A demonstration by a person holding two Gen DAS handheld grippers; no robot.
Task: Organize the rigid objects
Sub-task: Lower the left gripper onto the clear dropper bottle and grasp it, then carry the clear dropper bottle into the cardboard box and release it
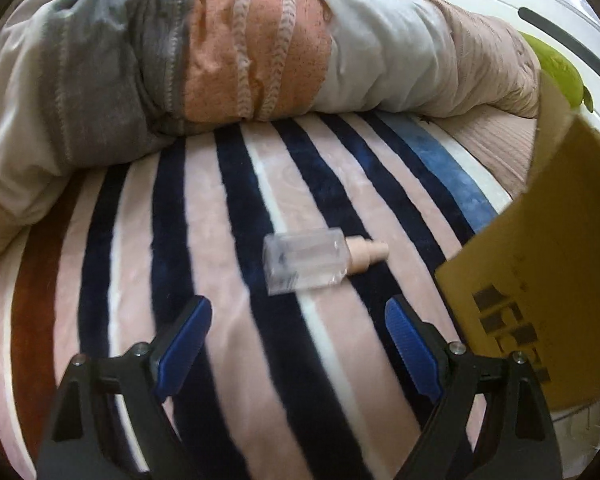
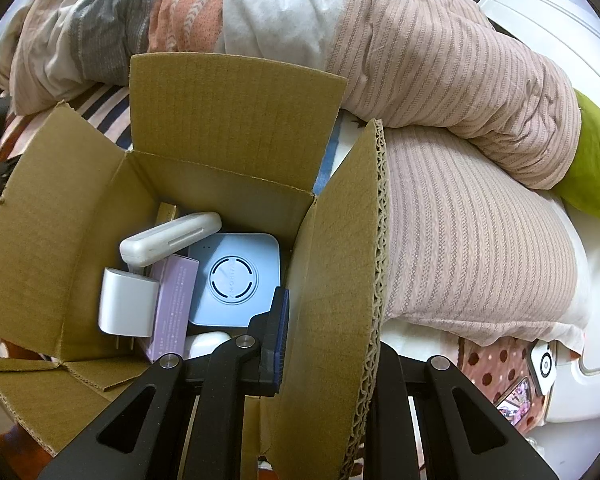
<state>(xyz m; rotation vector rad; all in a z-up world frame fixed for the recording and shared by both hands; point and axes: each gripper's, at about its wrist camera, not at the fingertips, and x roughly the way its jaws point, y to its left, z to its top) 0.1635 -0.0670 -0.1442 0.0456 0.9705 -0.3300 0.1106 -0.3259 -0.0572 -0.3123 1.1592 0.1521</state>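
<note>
Pick step: my left hand-held gripper (image 1: 298,322) hangs w/ jaws wide apart, empty, just below the clear spray bottle (image 1: 306,262) lying on the striped blanket (image 1: 204,216), frame centre. Right hand-held gripper (image 2: 324,320) is clamped on the cardboard box flap (image 2: 340,264). Next: straddle bottle, close.

bottle (image 1: 306,264): clear, square-sided, beige pump top, lying on its side just ahead of my left gripper (image 1: 298,320), top pointing right
box (image 2: 236,128): brown cardboard, flaps up, open below my right gripper (image 2: 324,332)
inside box: white charger (image 2: 126,308), white case (image 2: 168,238), lilac carton (image 2: 176,308), pale blue square device (image 2: 236,276)
</note>
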